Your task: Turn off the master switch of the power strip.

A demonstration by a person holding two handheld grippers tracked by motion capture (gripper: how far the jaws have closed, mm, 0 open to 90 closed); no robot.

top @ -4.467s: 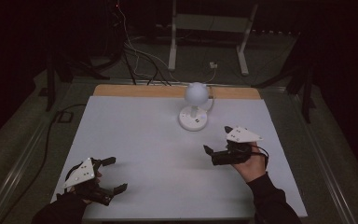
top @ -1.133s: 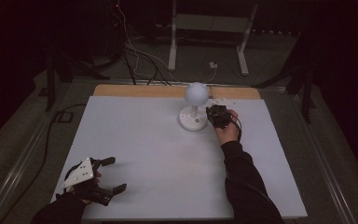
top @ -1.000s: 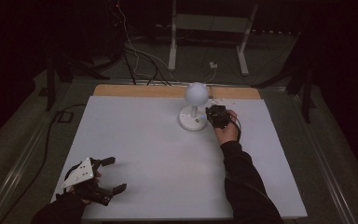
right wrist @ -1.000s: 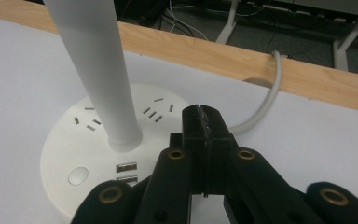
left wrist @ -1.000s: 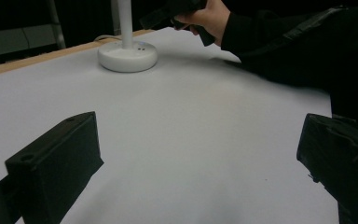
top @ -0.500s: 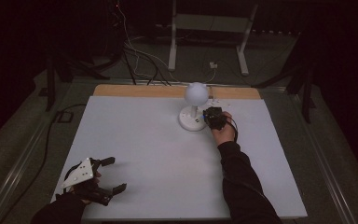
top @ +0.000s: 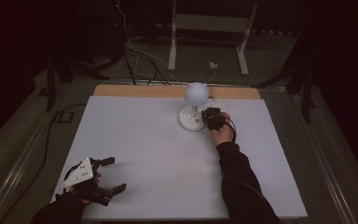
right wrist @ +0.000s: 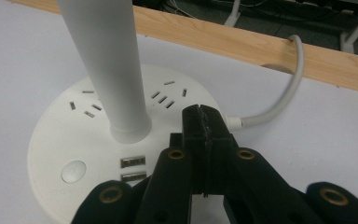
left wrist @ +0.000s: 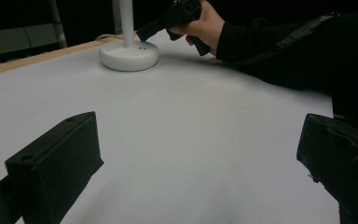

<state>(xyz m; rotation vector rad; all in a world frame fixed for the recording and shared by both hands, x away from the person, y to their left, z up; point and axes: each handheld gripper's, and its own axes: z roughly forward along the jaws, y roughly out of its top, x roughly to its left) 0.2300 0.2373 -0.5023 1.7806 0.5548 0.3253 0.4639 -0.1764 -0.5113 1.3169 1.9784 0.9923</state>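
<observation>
A white lamp with a globe head [top: 196, 93] stands on a round base [top: 192, 122] at the table's far middle. The base [right wrist: 74, 140] carries socket slots, two USB ports [right wrist: 133, 162] and a round button [right wrist: 73, 171]. My right gripper [right wrist: 203, 116] is shut with nothing between its jaws. Its tips are over the base's rim beside the stem [right wrist: 107, 65]; whether they touch I cannot tell. In the high view the right gripper [top: 208, 116] is at the base's right side. My left gripper [top: 115, 174] rests open at the front left corner, holding nothing.
A white cable [right wrist: 284, 98] leaves the base toward the wooden strip [right wrist: 261, 49] along the table's far edge. The white tabletop [top: 158, 154] lies between both grippers. Dark floor, cables and a stand's legs [top: 242, 56] are beyond the table.
Since the earliest frame the right gripper has gone from the table's right middle to the lamp base, then edged slightly left toward it. The left gripper has stayed put.
</observation>
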